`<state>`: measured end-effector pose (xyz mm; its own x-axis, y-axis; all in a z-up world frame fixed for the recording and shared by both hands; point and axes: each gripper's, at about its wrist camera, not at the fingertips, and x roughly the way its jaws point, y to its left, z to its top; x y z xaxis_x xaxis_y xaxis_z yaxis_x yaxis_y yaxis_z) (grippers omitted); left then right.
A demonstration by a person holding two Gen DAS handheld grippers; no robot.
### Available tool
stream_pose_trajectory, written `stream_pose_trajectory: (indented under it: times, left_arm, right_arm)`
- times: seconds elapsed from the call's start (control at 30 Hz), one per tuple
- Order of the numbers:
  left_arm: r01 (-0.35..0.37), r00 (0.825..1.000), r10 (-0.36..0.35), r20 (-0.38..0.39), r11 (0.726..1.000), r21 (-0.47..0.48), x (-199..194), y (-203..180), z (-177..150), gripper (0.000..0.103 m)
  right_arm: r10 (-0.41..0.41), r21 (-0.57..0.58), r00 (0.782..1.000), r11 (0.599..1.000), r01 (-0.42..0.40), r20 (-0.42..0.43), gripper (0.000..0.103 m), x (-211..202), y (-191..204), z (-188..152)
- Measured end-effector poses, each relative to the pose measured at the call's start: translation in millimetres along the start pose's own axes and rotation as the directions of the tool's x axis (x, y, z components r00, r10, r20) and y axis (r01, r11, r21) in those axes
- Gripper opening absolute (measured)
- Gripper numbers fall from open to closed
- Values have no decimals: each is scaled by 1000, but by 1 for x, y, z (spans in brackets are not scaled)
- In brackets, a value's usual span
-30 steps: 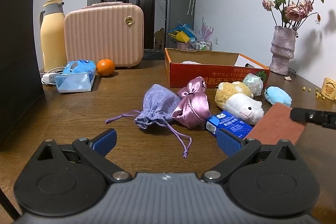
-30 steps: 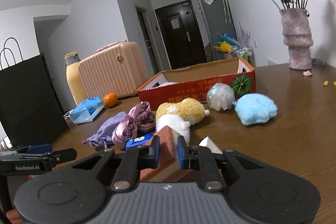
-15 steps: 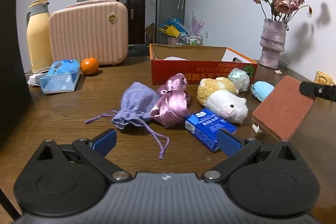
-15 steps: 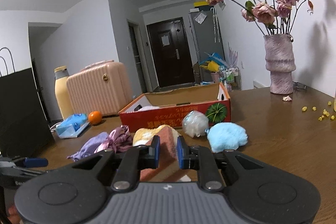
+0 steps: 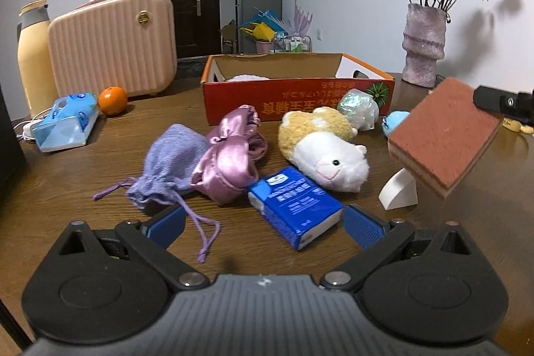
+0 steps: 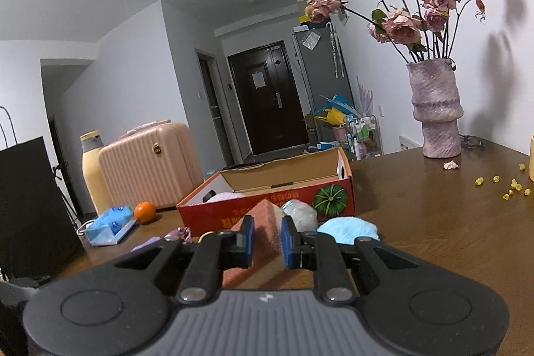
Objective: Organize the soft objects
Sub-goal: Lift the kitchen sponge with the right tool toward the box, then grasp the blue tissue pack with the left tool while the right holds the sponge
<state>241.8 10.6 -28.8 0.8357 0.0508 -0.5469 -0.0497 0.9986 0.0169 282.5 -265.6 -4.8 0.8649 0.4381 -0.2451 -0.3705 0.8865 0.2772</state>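
Red-brown scouring sponge with tan foam underside (image 6: 267, 227): clamped in right gripper (image 6: 267, 244), lifted off table (image 5: 66, 175), centre-low in right view. Red cardboard box (image 6: 267, 206) lies directly ahead, above-centre; long side crosswise. Left gripper (image 5: 263, 222) gapes empty, nearest glossy blue tissue pack (image 5: 295, 206).

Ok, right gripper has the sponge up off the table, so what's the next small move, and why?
Probably carry the sponge forward over the open red box before releasing. The right gripper is shut on it, it hangs tilted in the air above the table, and the box lies just ahead with room inside. The left gripper is open and idle.
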Motion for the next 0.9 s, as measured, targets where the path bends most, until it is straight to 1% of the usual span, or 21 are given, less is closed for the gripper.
stream_pose_trajectory:
  times: [0.17, 0.37, 0.5, 0.63, 0.9]
  left_arm:
    - [-11, 1000, 12, -29, 1000, 24, 15, -18, 3, 103]
    - [-20, 997, 22, -74, 999, 27, 35, -33, 5, 103]
    - [-48, 995, 51, -89, 998, 36, 48, -42, 6, 103]
    - [-87, 991, 88, -103, 996, 16, 60, -44, 10, 103]
    - [-122, 985, 121, -126, 992, -2, 76, -44, 13, 103]
  right_arm:
    - [-1, 25, 1000, 1000, 1, 10, 16, 9, -16, 5]
    - [-1, 55, 1000, 998, 0, 13, 16, 21, -32, 7]
    - [1, 77, 1000, 997, -3, 20, 16, 25, -40, 6]
    - [3, 94, 1000, 996, -5, 26, 16, 25, -45, 5]
    - [4, 101, 1000, 995, -7, 31, 16, 24, -45, 3]
